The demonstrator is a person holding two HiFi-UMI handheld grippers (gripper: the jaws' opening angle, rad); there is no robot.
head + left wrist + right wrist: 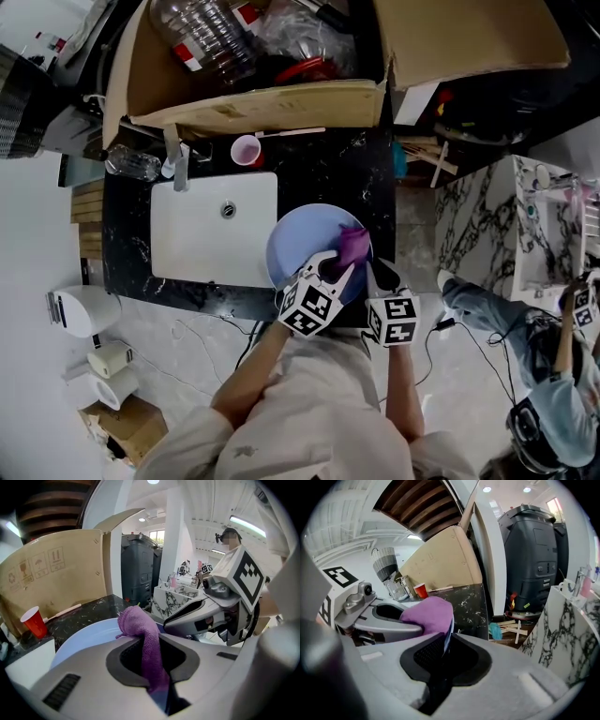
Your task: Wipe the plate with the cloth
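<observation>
A light blue plate is held over the black counter, just right of the sink. My right gripper is shut on the plate's thin right rim. A purple cloth is pinched in my left gripper, with its bunched end lying on the plate's surface. From the head view the cloth sits on the plate's right part, with the left gripper just below it and the right gripper beside it. In the right gripper view the cloth shows just past the rim.
A white sink with a faucet lies left of the plate. A red cup, a plastic bottle and a big open cardboard box stand behind. A marbled table and another person are at the right.
</observation>
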